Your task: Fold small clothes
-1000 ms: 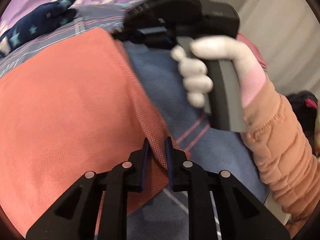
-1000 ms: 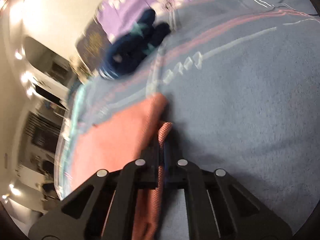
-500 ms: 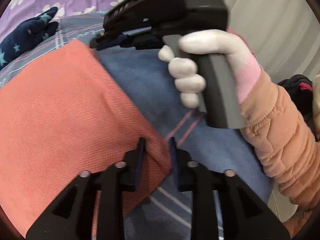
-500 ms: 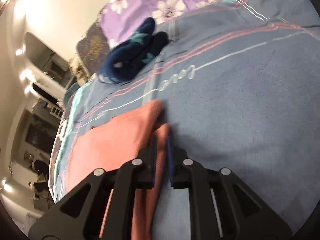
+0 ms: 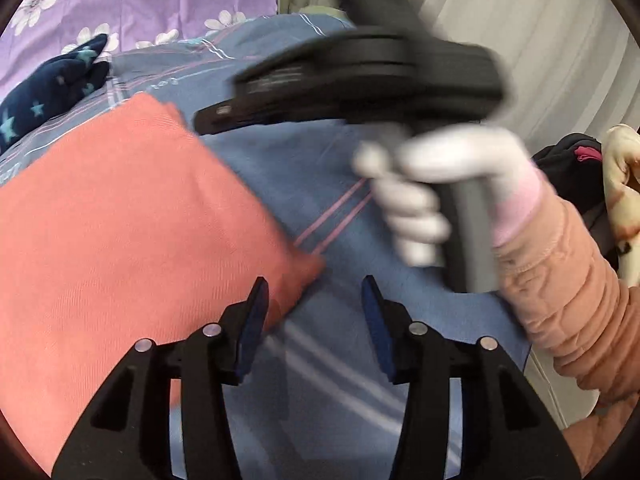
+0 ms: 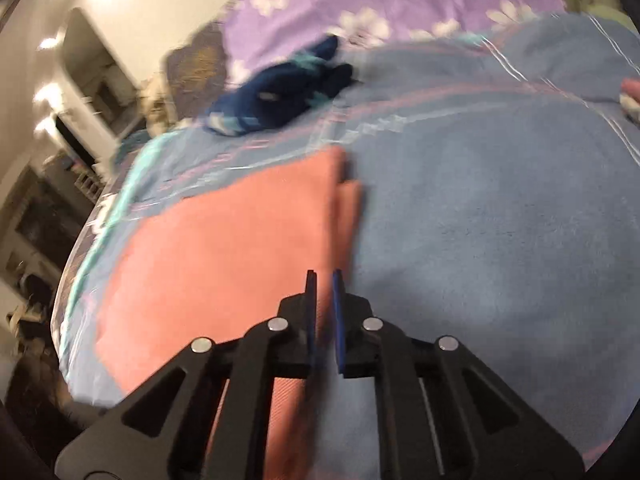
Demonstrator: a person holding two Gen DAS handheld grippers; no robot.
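Observation:
A salmon-orange cloth (image 5: 120, 232) lies folded flat on the blue striped blanket (image 5: 320, 184); it also shows in the right wrist view (image 6: 224, 248). My left gripper (image 5: 314, 304) is open and empty, its left finger over the cloth's near right corner. My right gripper (image 6: 323, 300) is lifted above the cloth's right edge, its jaws nearly together with nothing between them. The right gripper's body (image 5: 360, 76), held by a white-gloved hand, shows blurred in the left wrist view.
A dark navy garment with stars (image 5: 48, 92) lies at the far side of the blanket, also in the right wrist view (image 6: 280, 92). A purple flowered sheet (image 6: 380, 4) lies beyond. The bed edge and dark items (image 5: 572, 168) are at right.
My left gripper opened and let go of the cloth's corner. My right gripper let go of the cloth's edge and rose back. The cloth now lies flat.

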